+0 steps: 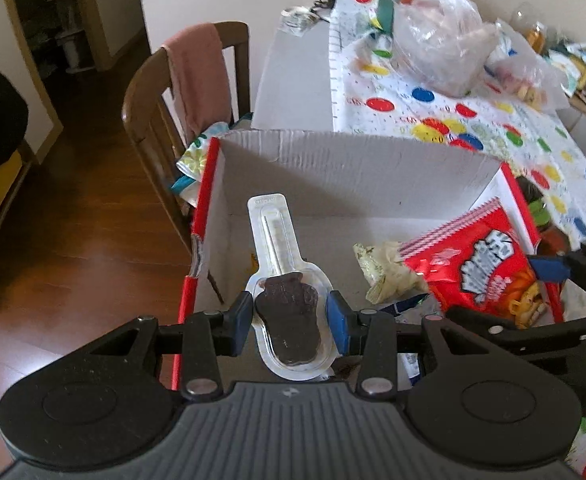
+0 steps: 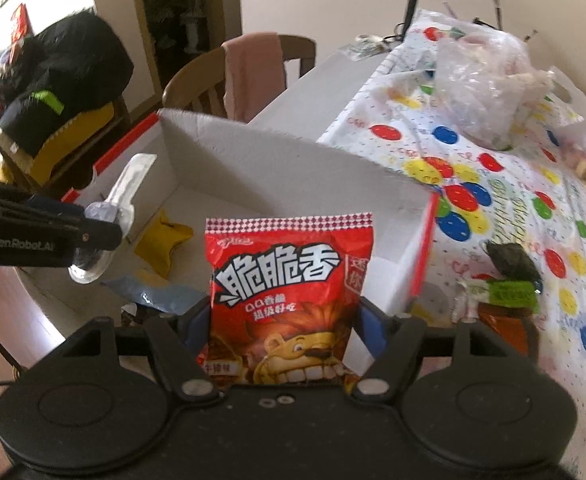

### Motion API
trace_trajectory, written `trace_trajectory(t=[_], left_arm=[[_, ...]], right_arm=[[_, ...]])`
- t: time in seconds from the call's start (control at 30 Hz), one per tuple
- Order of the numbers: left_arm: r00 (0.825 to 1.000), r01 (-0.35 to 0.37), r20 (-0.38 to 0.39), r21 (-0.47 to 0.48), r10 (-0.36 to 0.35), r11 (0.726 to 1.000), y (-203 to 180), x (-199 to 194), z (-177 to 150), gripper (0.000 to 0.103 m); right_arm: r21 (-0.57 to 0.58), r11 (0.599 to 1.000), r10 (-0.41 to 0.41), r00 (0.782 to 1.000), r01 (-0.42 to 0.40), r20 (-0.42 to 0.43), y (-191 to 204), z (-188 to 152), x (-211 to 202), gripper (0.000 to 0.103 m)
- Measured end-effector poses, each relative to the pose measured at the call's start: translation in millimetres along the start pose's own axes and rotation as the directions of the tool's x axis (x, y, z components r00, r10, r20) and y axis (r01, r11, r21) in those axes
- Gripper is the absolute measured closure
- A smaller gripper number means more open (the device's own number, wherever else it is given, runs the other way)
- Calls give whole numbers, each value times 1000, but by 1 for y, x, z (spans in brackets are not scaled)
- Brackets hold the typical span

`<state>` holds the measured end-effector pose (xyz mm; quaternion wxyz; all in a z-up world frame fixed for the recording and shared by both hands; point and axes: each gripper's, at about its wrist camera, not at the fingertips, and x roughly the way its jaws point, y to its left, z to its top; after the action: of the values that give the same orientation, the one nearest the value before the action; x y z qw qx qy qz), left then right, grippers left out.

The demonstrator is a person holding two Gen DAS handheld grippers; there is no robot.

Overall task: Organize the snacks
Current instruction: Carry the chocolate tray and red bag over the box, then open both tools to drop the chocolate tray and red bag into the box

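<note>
- Snacks sit in and over a white cardboard box (image 1: 333, 176) with red outer edges, which stands on a table at its near left end.
- We see our left gripper (image 1: 292, 322) clamped on a chocolate lollipop in a clear blister pack (image 1: 289, 312); the blue pads press the wide end from both sides, and the narrow handle end points away over the box floor.
- From the right wrist view, the same lollipop pack (image 2: 123, 196) hangs over the left part of the box, held by the left gripper (image 2: 93, 224).
- Our right gripper (image 2: 281, 328) is closed on a red snack bag (image 2: 289, 292) printed with white Chinese characters and a cartoon lion; the bag stands upright between the fingers, above the box's near right part.
- In the left wrist view, that red snack bag (image 1: 477, 264) shows at the right of the box, with a pale green crumpled packet (image 1: 381, 272) just left of it.
- A yellow packet (image 2: 165, 236) and a blue foil wrapper (image 2: 153, 294) lie on the box floor.
- Beyond the box, a dotted tablecloth (image 1: 453, 108) carries clear plastic bags (image 1: 441, 40).
- A wooden chair (image 1: 161, 92) with a pink cloth (image 1: 201, 76) over its back stands left of the table.
</note>
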<state>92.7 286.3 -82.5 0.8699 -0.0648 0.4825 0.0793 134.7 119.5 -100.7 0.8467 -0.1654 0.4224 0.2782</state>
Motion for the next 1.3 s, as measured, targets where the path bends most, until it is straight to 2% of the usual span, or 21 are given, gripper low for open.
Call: trace_trajectory(t=[0.33,0.67,0.9,1.03,1.2,1.3], left_arm=[[998,6,-61,45,-3,999,-3,26,-2,64],[996,-6,-87,65,12,998,-10,35,-6,63],[996,-11,-84,55,15,998,-11,33,-10,63],[998,-9,-69,47,12,999,-11,26,-13,51],[999,-2,-45,38,3,999,-12,16,-14,49],[1000,0,-21,32,0,999,-14,7,-15,39]], right_arm=[[-36,999,1,998,-3,-58,15,-5,29,31],[-66,998,-13,997,9,-70,24,-9,33,30],[-37,999,20,998,-22,-52,18,-10,26,22],[-4,999,34,999,-34,-34,10,-10,19,20],[14,997,73,997,-73,12,3,-13,1,17],[16,996,82,996,-83,45,0,-14,-10,12]])
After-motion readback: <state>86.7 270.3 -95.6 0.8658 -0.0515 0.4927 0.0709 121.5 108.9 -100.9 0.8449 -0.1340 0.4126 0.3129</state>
